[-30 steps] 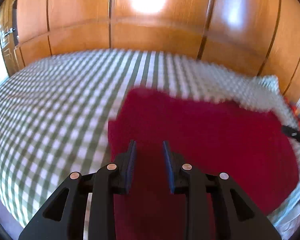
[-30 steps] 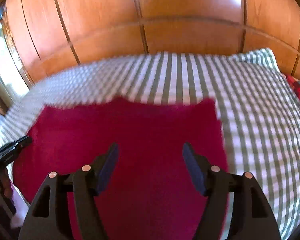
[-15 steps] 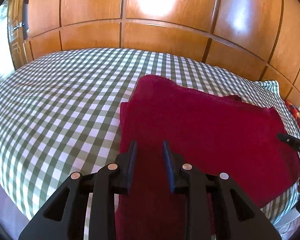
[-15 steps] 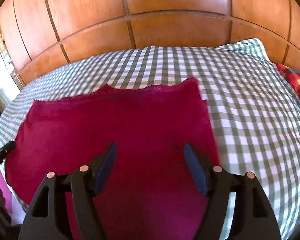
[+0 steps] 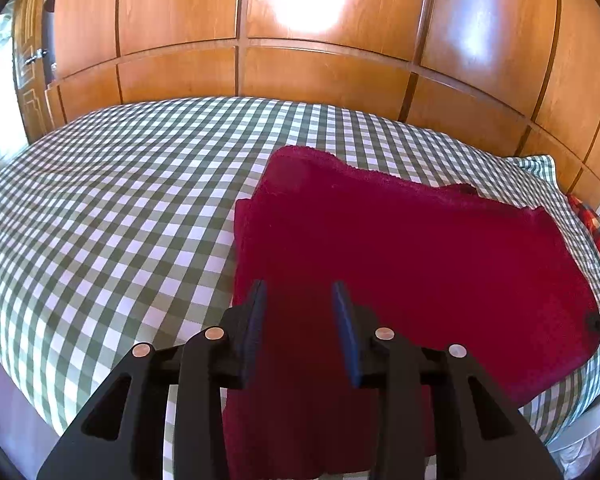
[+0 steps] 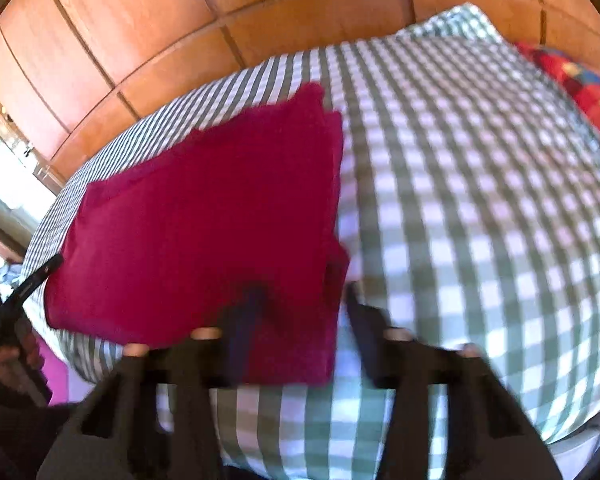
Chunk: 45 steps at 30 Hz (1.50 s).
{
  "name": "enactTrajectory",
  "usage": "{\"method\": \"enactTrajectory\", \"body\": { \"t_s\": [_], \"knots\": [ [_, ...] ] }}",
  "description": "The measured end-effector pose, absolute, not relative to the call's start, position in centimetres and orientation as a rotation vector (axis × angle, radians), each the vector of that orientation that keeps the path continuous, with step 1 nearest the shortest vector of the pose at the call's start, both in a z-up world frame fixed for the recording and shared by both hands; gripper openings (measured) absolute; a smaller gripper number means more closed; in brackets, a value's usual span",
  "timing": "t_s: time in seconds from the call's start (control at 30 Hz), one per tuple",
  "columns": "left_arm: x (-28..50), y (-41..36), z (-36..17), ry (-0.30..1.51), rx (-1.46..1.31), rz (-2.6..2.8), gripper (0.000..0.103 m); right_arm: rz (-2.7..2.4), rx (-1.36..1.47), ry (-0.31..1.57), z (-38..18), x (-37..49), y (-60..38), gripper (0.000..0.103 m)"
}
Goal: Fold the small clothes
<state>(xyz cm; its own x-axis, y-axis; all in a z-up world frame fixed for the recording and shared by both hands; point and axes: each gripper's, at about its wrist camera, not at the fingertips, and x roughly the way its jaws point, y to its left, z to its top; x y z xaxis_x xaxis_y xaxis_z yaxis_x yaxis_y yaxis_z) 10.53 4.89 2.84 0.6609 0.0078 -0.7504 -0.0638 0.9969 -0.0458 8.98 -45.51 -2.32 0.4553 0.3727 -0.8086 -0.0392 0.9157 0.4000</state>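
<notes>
A dark red garment (image 5: 412, 256) lies flat on the green-and-white checked bed (image 5: 112, 216), folded into a wide rectangle. My left gripper (image 5: 300, 300) is open and empty above the garment's near left part. In the right wrist view, which is blurred, the garment (image 6: 220, 216) lies left of centre. My right gripper (image 6: 300, 304) is open and empty over the garment's near right corner. The left gripper's finger (image 6: 24, 288) shows at the left edge of the right wrist view.
A wooden panelled wall (image 5: 300, 60) stands behind the bed. A red patterned cloth (image 6: 580, 80) lies at the bed's far right. The bed's near edge (image 6: 340, 432) runs just under the grippers. Bare checked bedding spreads left (image 5: 100, 200) and right (image 6: 480, 200) of the garment.
My left gripper's jaws have opened wider. My right gripper has swung to the right, from over the garment's middle to its near right corner. The garment has not moved.
</notes>
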Motion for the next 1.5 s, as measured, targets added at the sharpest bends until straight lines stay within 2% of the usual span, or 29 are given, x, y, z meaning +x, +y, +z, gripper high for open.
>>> {"method": "enactTrajectory", "body": {
  "t_s": [0.1, 0.27, 0.4, 0.53, 0.6, 0.63, 0.67, 0.7, 0.8, 0.87, 0.9, 1.27, 1.4, 1.5],
  "knots": [
    [10.8, 4.9, 2.3, 0.867, -0.061, 0.044, 0.033, 0.268, 0.336, 1.072, -1.9, 8.9, -45.0, 0.008],
    [11.0, 5.2, 1.4, 0.893, -0.036, 0.052, 0.033, 0.275, 0.351, 1.031, -0.2, 8.3, -46.2, 0.007],
    [11.1, 5.0, 0.9, 0.907, -0.016, 0.06, 0.033, 0.254, 0.364, 1.098, -3.7, 8.3, -46.1, 0.007],
    [10.7, 4.8, 1.9, 0.893, 0.002, 0.073, 0.034, 0.255, 0.363, 1.086, -3.8, 8.2, -45.9, 0.007],
    [10.5, 4.6, 2.5, 0.879, 0.005, 0.073, 0.043, 0.258, 0.34, 1.085, -3.5, 8.1, -45.7, 0.009],
    [10.4, 4.6, 2.9, 0.868, -0.001, 0.072, 0.046, 0.259, 0.327, 1.085, -3.2, 8.1, -45.6, 0.01],
    [10.2, 4.5, 3.1, 0.86, -0.003, 0.071, 0.046, 0.256, 0.324, 1.081, -2.9, 8.0, -45.6, 0.019],
    [10.0, 4.3, 3.4, 0.852, 0.001, 0.067, 0.046, 0.251, 0.323, 1.079, -2.7, 8.2, -45.7, 0.034],
    [9.6, 3.8, 3.8, 0.836, 0.023, 0.056, 0.046, 0.234, 0.315, 1.041, -1.2, 8.6, -46.1, 0.039],
    [9.6, 3.7, 4.0, 0.83, 0.027, 0.05, 0.046, 0.229, 0.324, 1.017, -0.4, 9.1, -46.2, 0.05],
    [9.6, 3.7, 4.0, 0.83, 0.022, 0.046, 0.046, 0.225, 0.324, 1.003, 0.0, 9.5, -46.3, 0.051],
    [10.6, 4.5, 4.0, 0.836, 0.021, 0.058, 0.046, 0.174, 0.243, 0.968, -0.4, 18.6, -42.9, 0.05],
    [11.4, 5.4, 4.3, 0.826, 0.018, 0.078, 0.046, 0.144, 0.175, 1.012, -2.0, 20.8, -41.7, 0.036],
    [12.0, 5.8, 4.4, 0.824, 0.022, 0.091, 0.046, 0.139, 0.124, 1.032, -3.0, 21.5, -40.8, 0.031]
  ]
}}
